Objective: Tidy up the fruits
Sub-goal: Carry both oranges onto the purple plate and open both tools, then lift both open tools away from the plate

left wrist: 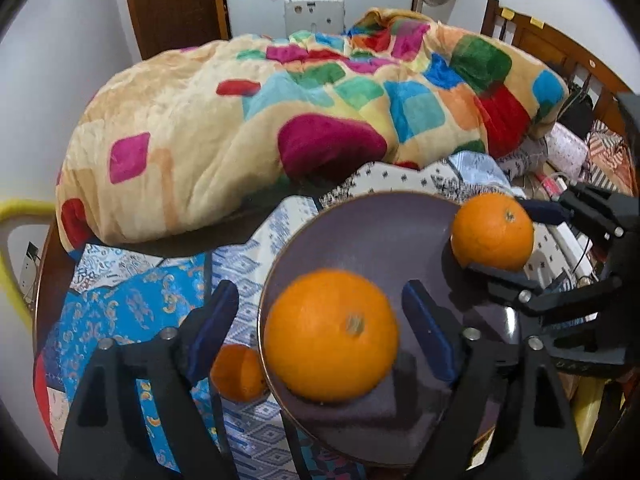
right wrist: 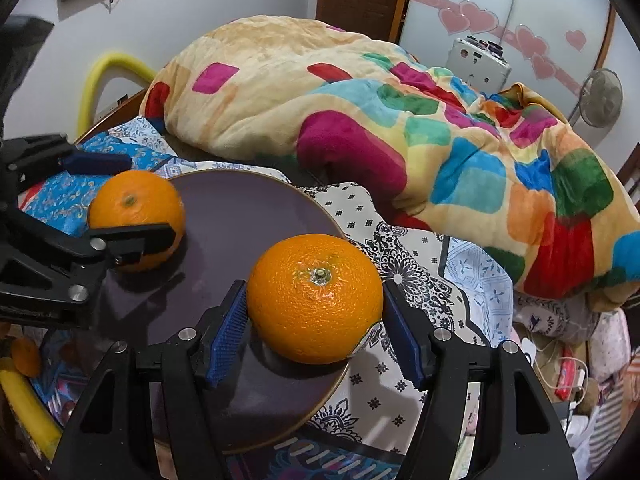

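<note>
Placing step. Both oranges on plate (left wrist: 360,224): left claw (left wrist: 320,320) spread around near orange (left wrist: 331,336); right claw (right wrist: 316,316) spread around rim orange (right wrist: 315,298). Third orange (left wrist: 238,372) beside plate, next pickup.

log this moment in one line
left gripper open around left orange | right gripper hugging right orange, grip unclear | both oranges on purple plate | third orange on cloth

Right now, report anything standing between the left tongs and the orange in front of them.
Nothing visible. The orange sits on the plate between the open left tongs, with gaps on both sides.
</note>
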Demonstrator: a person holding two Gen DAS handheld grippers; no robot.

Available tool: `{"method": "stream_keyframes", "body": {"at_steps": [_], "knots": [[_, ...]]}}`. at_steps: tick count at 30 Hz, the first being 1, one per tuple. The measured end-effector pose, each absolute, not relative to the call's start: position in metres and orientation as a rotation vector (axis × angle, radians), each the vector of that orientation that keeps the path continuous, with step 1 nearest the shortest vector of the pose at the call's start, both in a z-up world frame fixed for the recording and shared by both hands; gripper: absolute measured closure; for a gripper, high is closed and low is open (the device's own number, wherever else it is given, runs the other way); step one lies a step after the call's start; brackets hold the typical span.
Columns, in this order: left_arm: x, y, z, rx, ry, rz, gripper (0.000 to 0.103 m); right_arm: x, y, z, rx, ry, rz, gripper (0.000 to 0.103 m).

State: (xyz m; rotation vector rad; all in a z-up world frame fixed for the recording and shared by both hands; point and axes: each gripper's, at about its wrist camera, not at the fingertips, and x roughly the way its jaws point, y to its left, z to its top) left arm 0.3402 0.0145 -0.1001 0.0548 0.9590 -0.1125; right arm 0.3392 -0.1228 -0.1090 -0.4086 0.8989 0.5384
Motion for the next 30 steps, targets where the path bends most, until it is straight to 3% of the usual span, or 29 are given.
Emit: {"method": "stream_keyframes", "body": {"at_steps": [2,4,5,22,30], "knots": [[0.339,0.017,-0.098,0.056,0.953,-0.112,0.018,0.335,-0.123,-0.106,-0.408,0.878,0.533,0.038],[0.337,0.020,-0.096,0.058,0.947,-0.104,0.018,0.329,-0.125,-0.099,-0.405,0.846,0.532,0.025],[0.335,0.022,-0.094,0.058,0.942,-0.099,0.018,0.326,-0.126,-0.096,-0.403,0.828,0.530,0.024],[0.257,0.040,-0.048,0.046,0.854,-0.073,0.018,0.252,-0.150,-0.046,-0.386,0.698,0.500,0.022],[0.207,0.040,-0.051,0.063,0.874,-0.076,0.017,0.214,-0.168,-0.048,-0.343,0.705,0.496,0.020]]}}
